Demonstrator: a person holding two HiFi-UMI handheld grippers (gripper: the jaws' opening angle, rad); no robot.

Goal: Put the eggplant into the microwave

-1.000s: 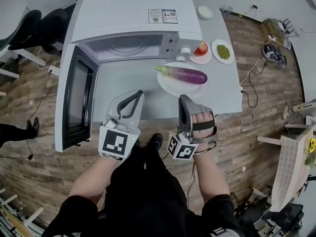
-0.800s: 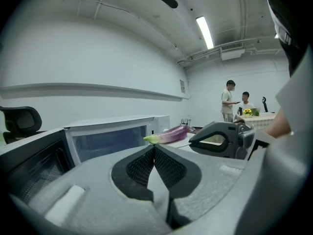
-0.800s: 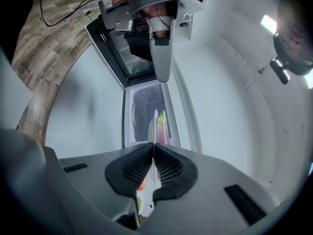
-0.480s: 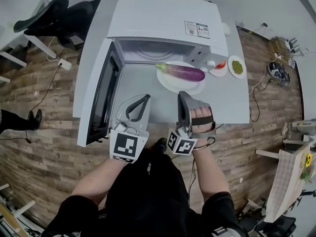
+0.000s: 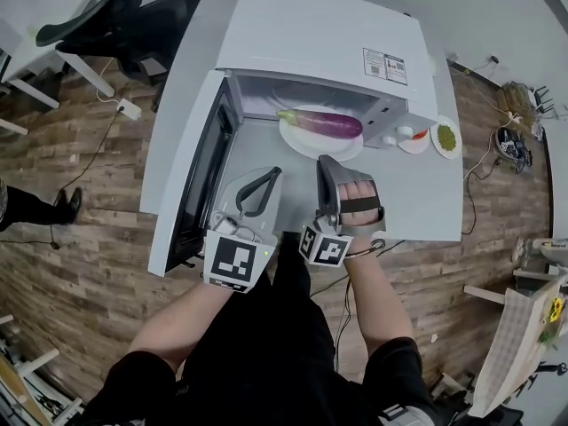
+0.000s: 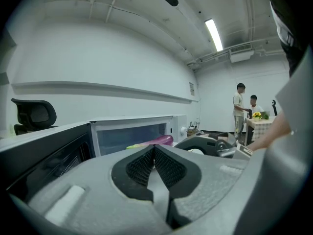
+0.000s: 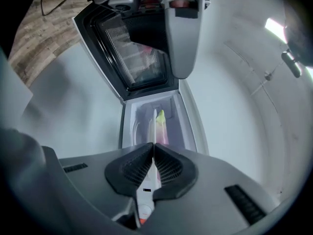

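While the white box-shaped microwave stands w/ its dark-windowed door swung open to the left, the long purple eggplant w/ green stem lies on a round white plate right at the oven's mouth, partly under its top edge. The right gripper pinches the plate's near rim, jaws nearly together on the thin edge. The left gripper, just beside it over the grey table, has jaws closed on nothing.
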